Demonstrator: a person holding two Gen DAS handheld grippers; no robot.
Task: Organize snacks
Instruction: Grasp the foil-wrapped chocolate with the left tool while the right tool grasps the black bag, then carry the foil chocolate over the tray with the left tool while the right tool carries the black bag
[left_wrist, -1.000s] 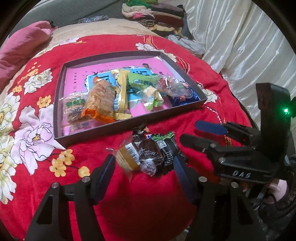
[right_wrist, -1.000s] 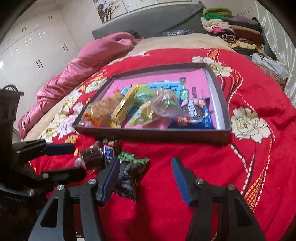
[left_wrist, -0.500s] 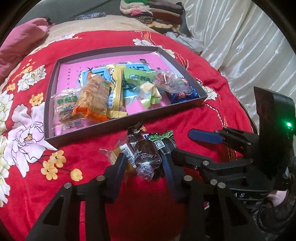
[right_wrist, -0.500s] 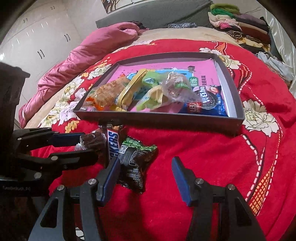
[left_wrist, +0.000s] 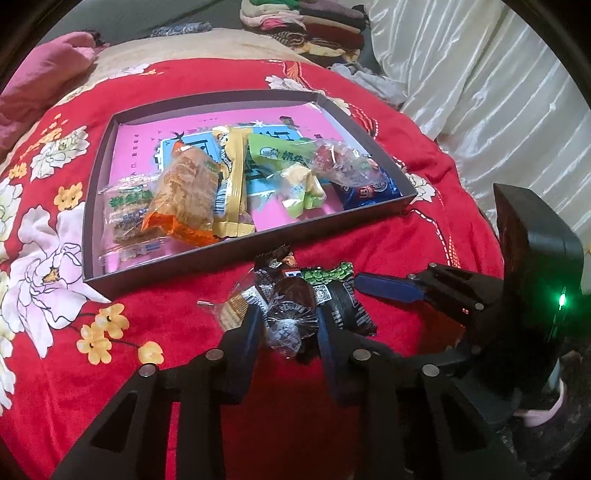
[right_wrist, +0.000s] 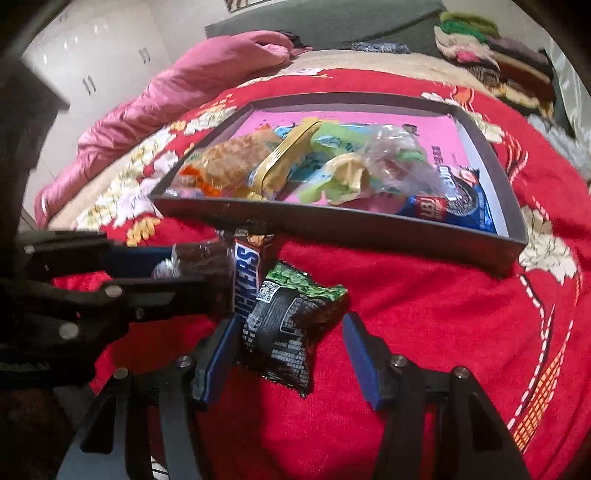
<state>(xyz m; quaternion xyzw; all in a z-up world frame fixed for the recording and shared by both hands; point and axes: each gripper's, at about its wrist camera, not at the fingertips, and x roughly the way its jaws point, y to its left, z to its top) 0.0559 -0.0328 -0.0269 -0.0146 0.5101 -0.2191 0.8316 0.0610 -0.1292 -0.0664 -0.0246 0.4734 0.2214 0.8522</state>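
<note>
While closing, left gripper (left_wrist: 290, 325) with jaws around a clear-wrapped dark cake (left_wrist: 291, 310), blue pads at the wrapper's two sides, contact not certain. Right gripper (right_wrist: 288, 354) with jaws apart, straddling a black-and-green snack packet (right_wrist: 291, 325), left pad at the packet's edge, right pad clear of it.

Landmark: shallow dark tray (left_wrist: 229, 249) with pink printed floor, resting on a red floral bedspread (left_wrist: 74, 332).
- Just in front of the tray's near wall: loose pile of cake, Snickers bar (right_wrist: 245, 280), black-and-green packet and a small orange-filled clear packet (left_wrist: 236, 306).
- Inside the tray: orange biscuit pack (left_wrist: 184, 195), yellow stick pack (left_wrist: 232, 188), green packets (left_wrist: 280, 155), blue cookie pack (left_wrist: 369, 188).
- Beyond the tray: folded clothes (left_wrist: 314, 26).
</note>
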